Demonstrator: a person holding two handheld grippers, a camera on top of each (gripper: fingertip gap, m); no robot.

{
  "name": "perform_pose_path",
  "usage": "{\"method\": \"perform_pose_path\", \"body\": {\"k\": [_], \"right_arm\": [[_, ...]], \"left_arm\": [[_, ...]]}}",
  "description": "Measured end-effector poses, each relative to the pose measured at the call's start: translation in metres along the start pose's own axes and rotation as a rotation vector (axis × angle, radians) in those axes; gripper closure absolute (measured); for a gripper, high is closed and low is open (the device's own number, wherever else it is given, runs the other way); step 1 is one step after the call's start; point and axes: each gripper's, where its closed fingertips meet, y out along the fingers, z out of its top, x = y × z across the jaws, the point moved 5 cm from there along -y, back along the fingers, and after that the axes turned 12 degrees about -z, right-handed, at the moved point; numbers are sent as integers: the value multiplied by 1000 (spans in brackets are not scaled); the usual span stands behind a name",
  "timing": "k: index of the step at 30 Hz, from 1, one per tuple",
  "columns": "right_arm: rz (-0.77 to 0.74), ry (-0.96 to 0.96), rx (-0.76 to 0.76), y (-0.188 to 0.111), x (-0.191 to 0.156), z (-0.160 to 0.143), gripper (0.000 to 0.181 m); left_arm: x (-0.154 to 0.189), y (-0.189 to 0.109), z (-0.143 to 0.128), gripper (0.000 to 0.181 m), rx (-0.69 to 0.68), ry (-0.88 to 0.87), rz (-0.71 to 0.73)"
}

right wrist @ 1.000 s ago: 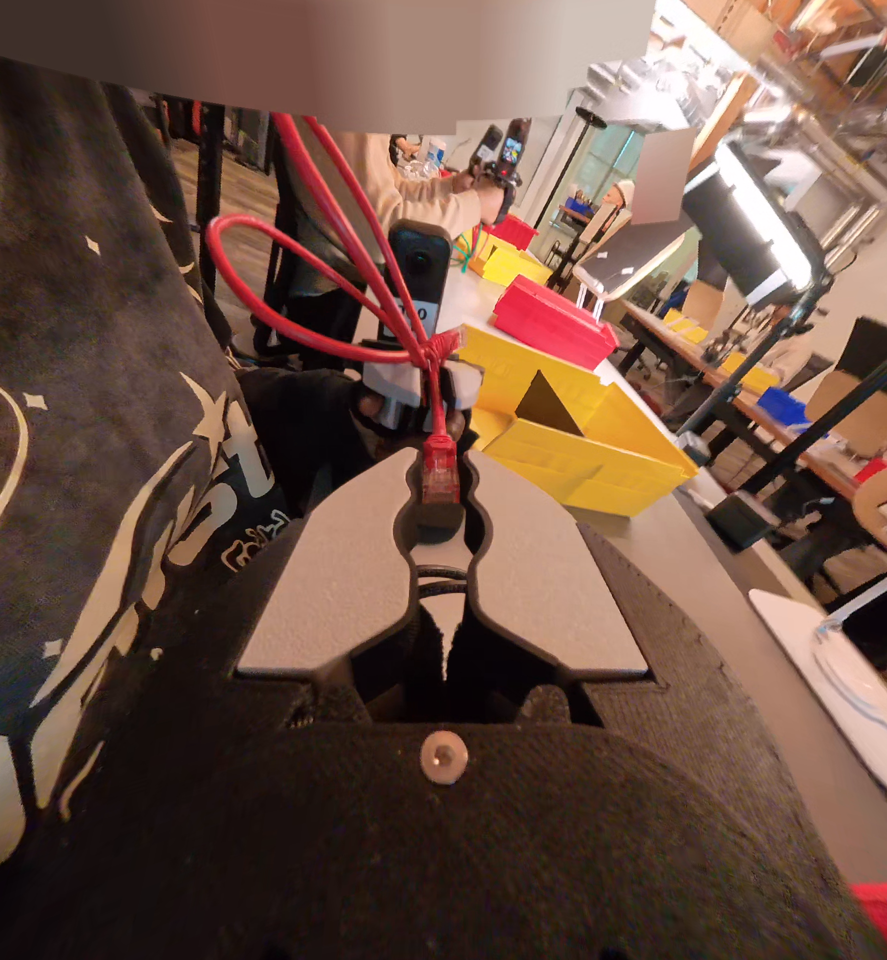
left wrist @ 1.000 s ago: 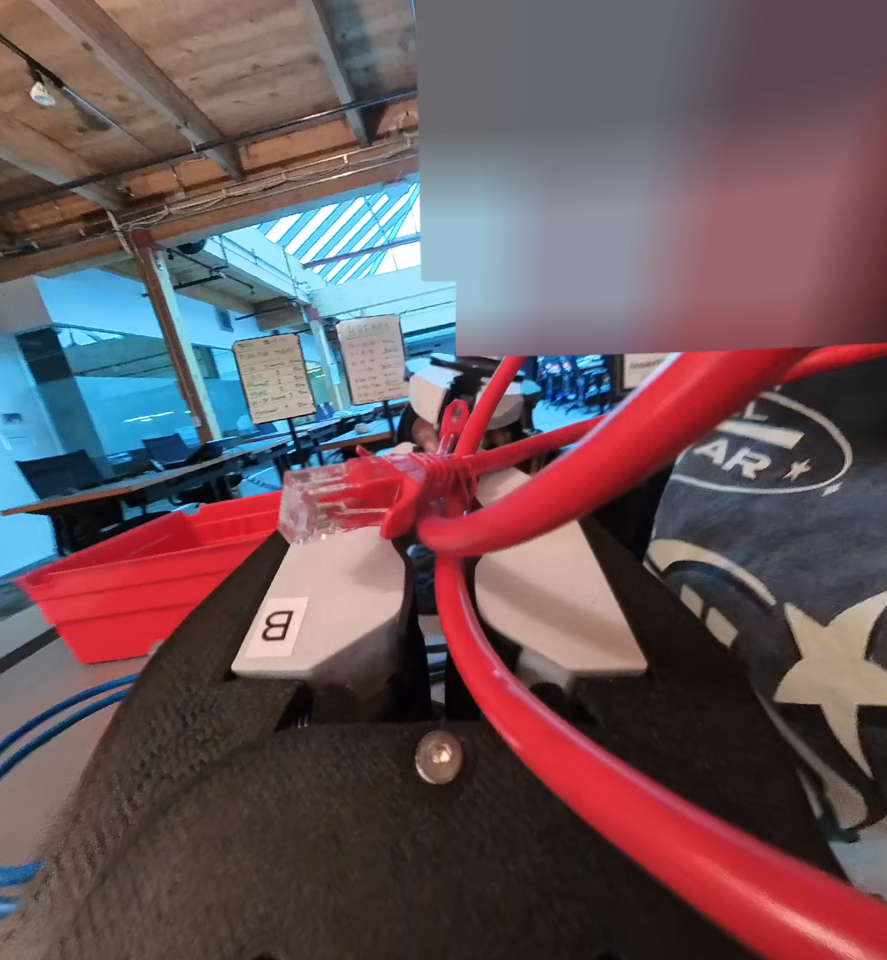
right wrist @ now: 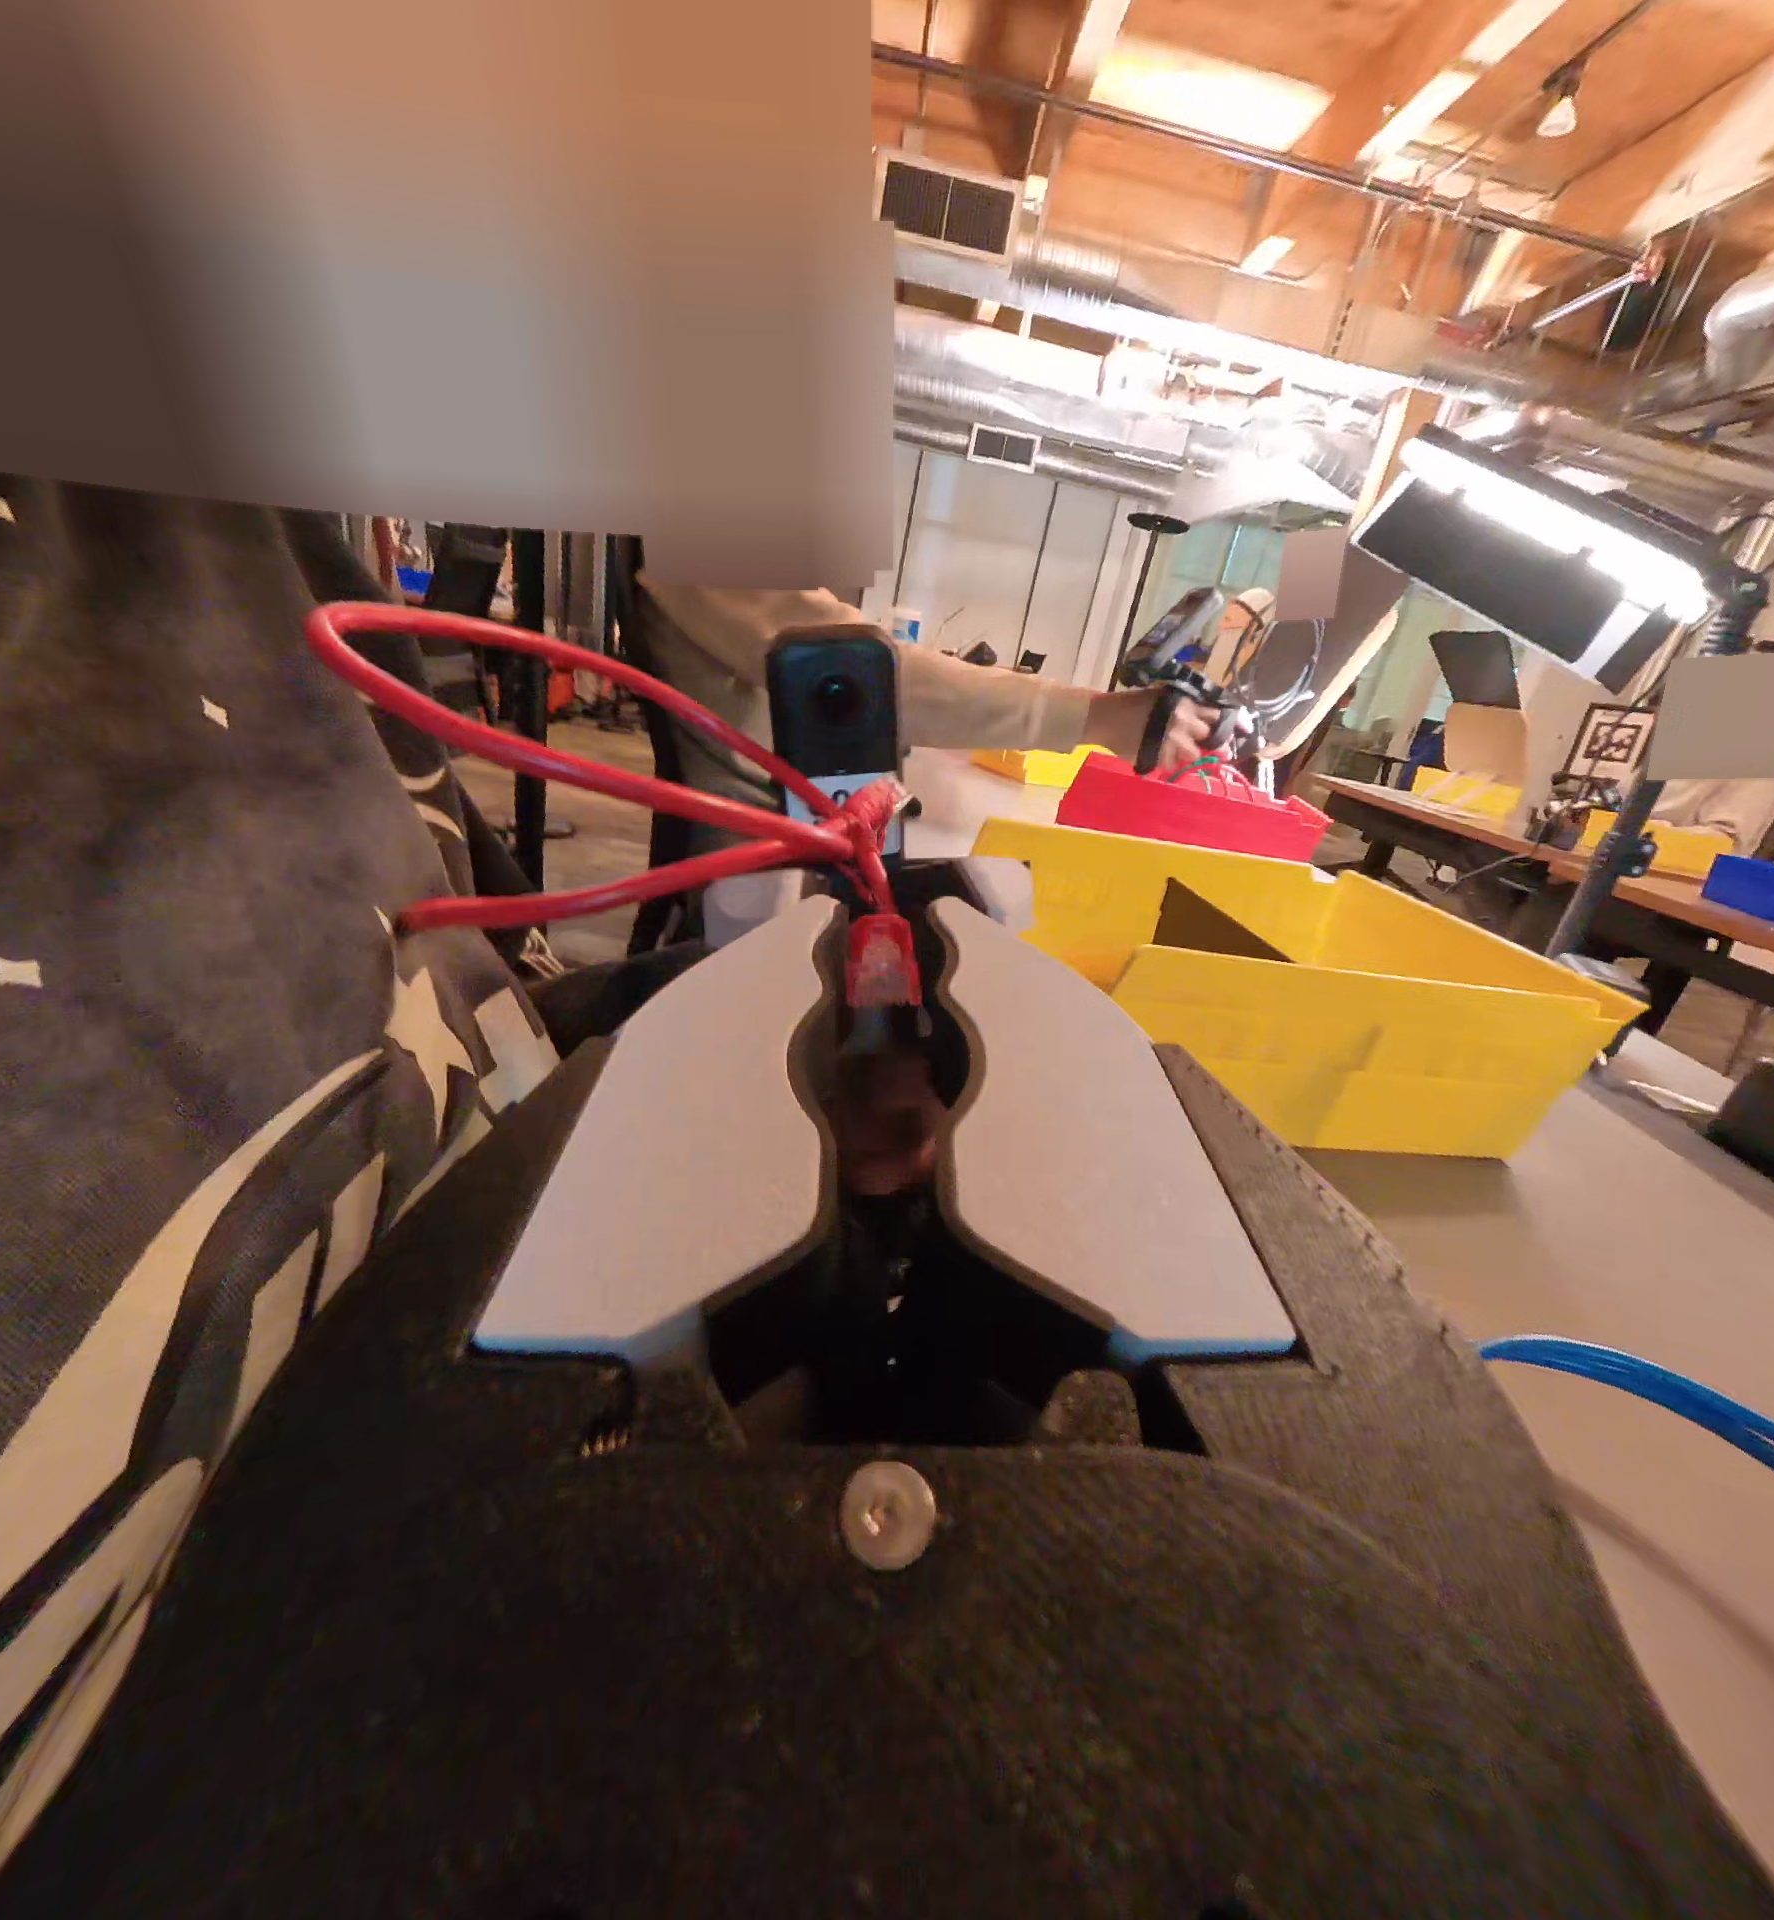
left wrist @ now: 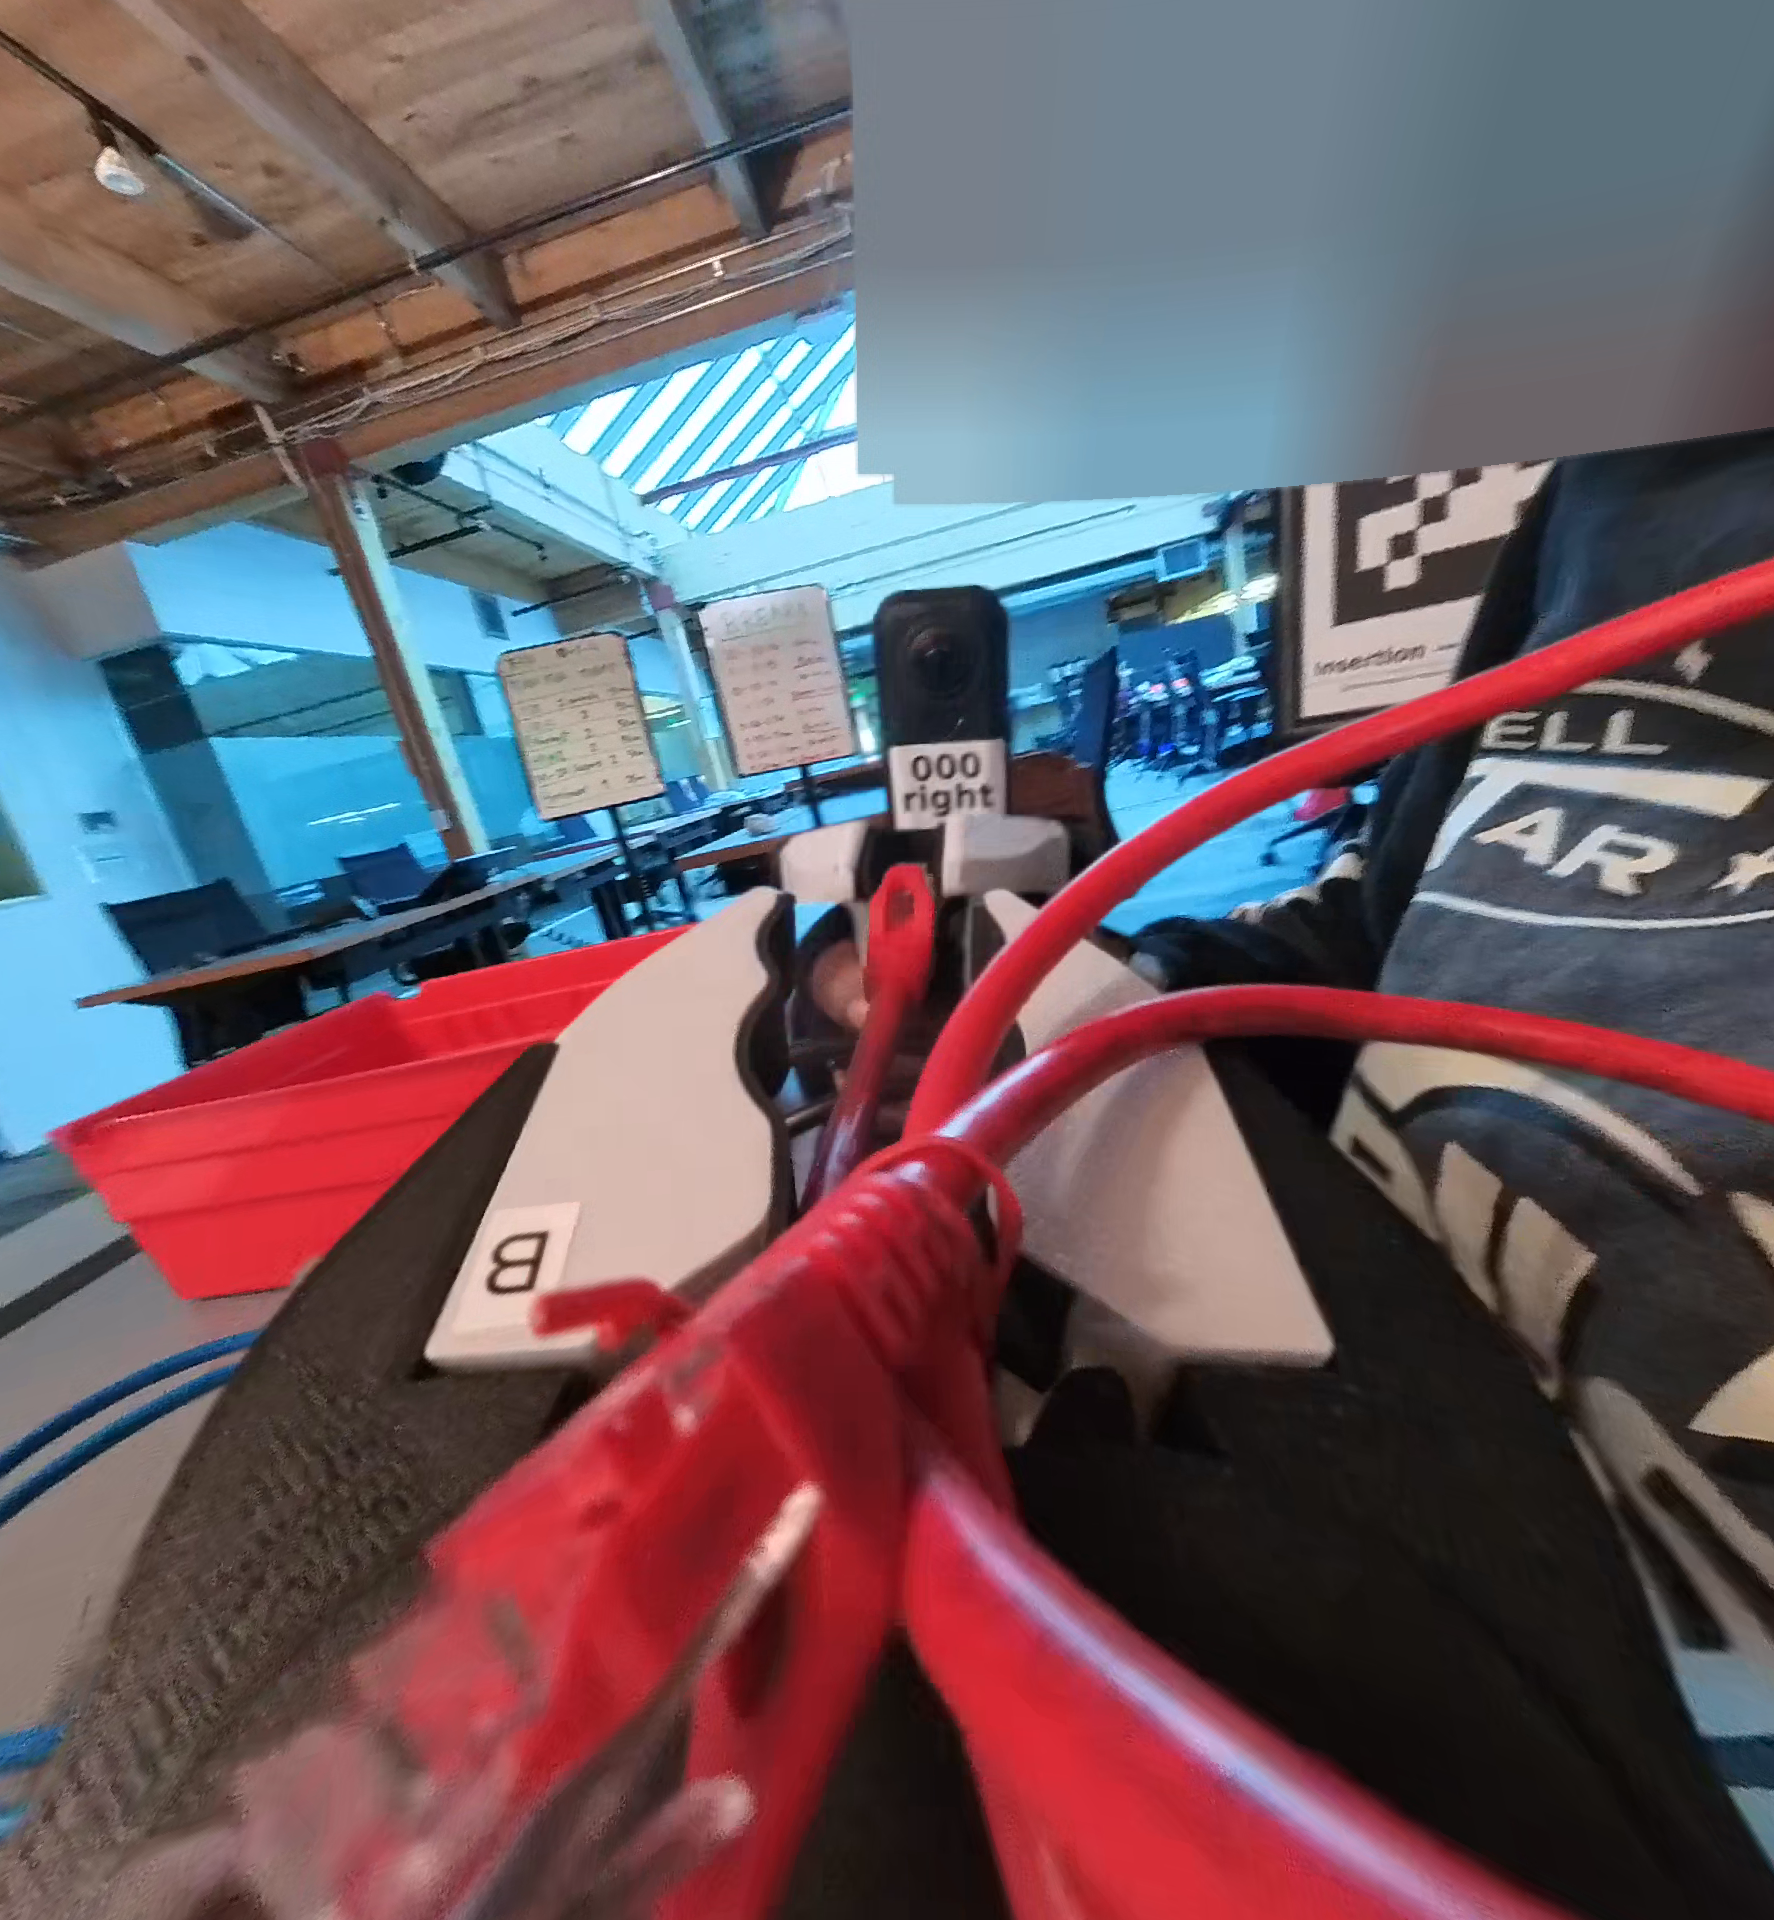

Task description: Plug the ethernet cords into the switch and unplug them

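A red ethernet cord, tied into loops, hangs between my two grippers, which face each other. My right gripper is shut on one red plug; that plug also shows in the left wrist view. My left gripper is open, its grey fingers apart. The cord's tied bundle and its other, clear-tipped plug rest loosely on top of the left gripper, close to the camera. The cord's loops show in the right wrist view. No switch is in view.
A red bin and blue cords lie on the grey table to the left. Yellow bins and a blue cord lie to the right. A person's dark printed shirt is close by. Another person holds grippers farther off. My two grippers' fingertips are within a few centimetres of each other.
My left gripper has opened and let go of the cord. The tied bundle and clear plug have slid back toward its camera. My right gripper still holds its plug.
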Motion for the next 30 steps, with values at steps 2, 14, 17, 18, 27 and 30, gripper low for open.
{"method": "perform_pose_path", "body": {"k": [2,14,17,18,27,30], "right_arm": [[9,-19,6,0,-2,0,169],[37,-19,58,-4,-4,5,170],[34,-29,43,-4,-3,3,170],[32,-34,37,-4,-2,3,169],[9,-85,6,-5,0,2,169],[14,-75,11,-4,0,0,169]], "left_arm": [[3,0,2,150,20,-52,-46],[5,3,-6,170,-44,-126,-99],[5,2,-6,170,-46,-138,-96],[4,2,-6,170,-47,-144,-95],[1,2,-5,169,-28,-183,-79],[-2,-1,2,174,44,-198,-62]]}}
